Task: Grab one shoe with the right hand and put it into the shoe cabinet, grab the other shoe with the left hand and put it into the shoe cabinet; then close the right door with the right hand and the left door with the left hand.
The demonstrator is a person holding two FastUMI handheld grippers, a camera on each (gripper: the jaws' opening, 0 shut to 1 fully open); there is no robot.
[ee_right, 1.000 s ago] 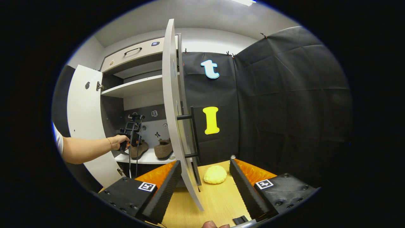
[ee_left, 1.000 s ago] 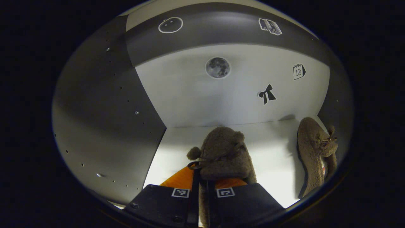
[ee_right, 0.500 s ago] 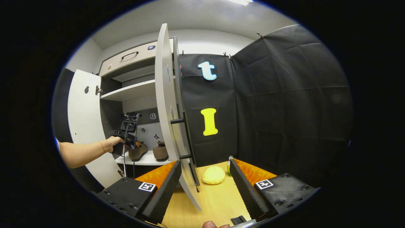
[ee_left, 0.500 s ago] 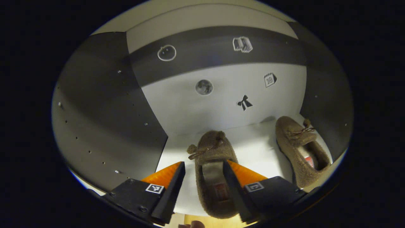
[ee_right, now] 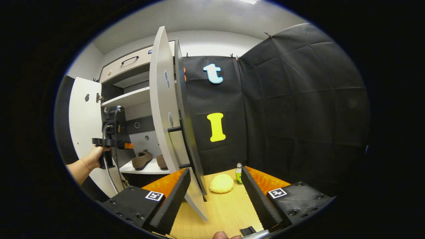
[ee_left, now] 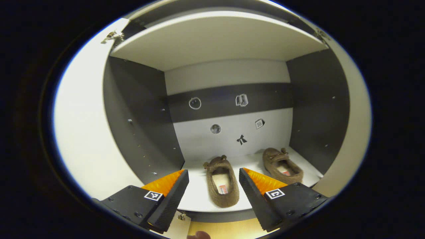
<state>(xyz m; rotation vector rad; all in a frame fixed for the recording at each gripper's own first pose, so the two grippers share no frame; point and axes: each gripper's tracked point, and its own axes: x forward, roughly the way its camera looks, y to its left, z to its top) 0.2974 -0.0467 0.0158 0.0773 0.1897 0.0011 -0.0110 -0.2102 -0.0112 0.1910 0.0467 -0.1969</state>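
Note:
Two brown fuzzy shoes stand side by side on the white lower shelf [ee_left: 199, 196] of the shoe cabinet: one at the left [ee_left: 221, 181], the other at the right [ee_left: 282, 165]. My left gripper [ee_left: 213, 172] is open, drawn back in front of the shelf and apart from the left shoe. In the right gripper view a hand holds the left gripper [ee_right: 111, 139] before the cabinet, with both shoes [ee_right: 142, 159] behind it. My right gripper [ee_right: 215, 169] is open and holds nothing; the open right door [ee_right: 162, 109] stands edge-on just ahead of it, its black bar handle [ee_right: 186, 142] facing right. The left door [ee_right: 84, 122] is swung wide open.
A wooden table top [ee_right: 229, 212] lies under my right gripper, with a yellow rounded object [ee_right: 221, 183] and a small green bottle [ee_right: 238, 168] near the black wall. Above the shoes is another white shelf [ee_left: 215, 39]. Small stickers dot the cabinet's back panel [ee_left: 232, 132].
My left gripper opened, let go of the left shoe on the shelf, and pulled back out of the cabinet. My right gripper stayed open, shifting a little relative to the right door.

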